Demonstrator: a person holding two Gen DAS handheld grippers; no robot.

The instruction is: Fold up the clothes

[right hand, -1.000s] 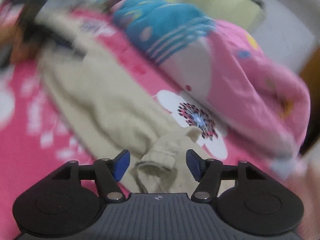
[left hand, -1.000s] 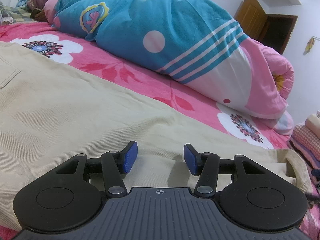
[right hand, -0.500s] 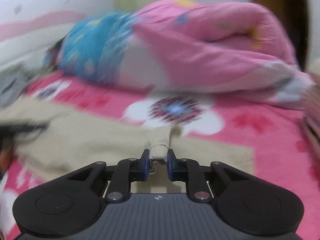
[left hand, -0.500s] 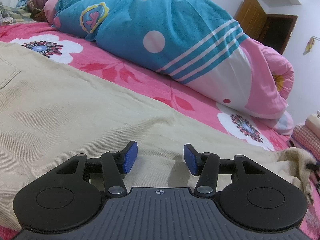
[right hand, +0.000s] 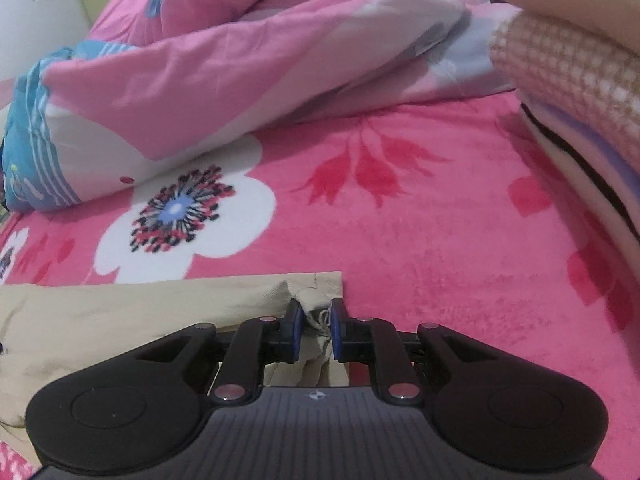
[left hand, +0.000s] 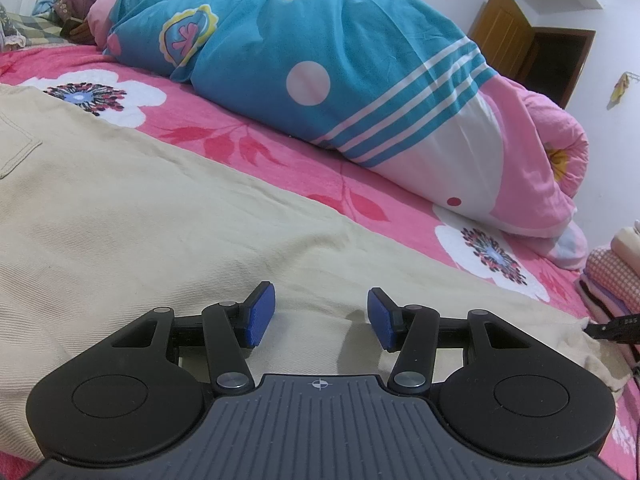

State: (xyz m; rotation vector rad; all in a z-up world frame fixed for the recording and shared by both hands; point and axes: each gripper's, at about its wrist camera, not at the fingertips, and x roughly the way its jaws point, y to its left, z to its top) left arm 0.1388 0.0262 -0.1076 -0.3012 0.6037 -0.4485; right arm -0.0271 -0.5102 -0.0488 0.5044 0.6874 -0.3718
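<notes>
Beige trousers (left hand: 120, 216) lie spread flat across the pink flowered bed. My left gripper (left hand: 321, 316) hovers low over the cloth, open, with nothing between its blue pads. In the right wrist view the trouser leg's end (right hand: 160, 308) lies at the lower left. My right gripper (right hand: 316, 322) is shut on a bunched bit of the hem (right hand: 316, 310) at the leg's corner. The tip of the right gripper (left hand: 612, 326) shows at the right edge of the left wrist view, at the cloth's far end.
A person lies under a blue and pink quilt (left hand: 320, 60) along the far side of the bed. A stack of folded clothes (right hand: 580, 92) sits at the right. Bare pink flowered sheet (right hand: 440, 220) stretches ahead of the right gripper. A wooden door (left hand: 520, 40) stands behind.
My right gripper has shut on the trouser hem and swung it rightward, drawing the leg end out flat. The left gripper has stayed still and open.
</notes>
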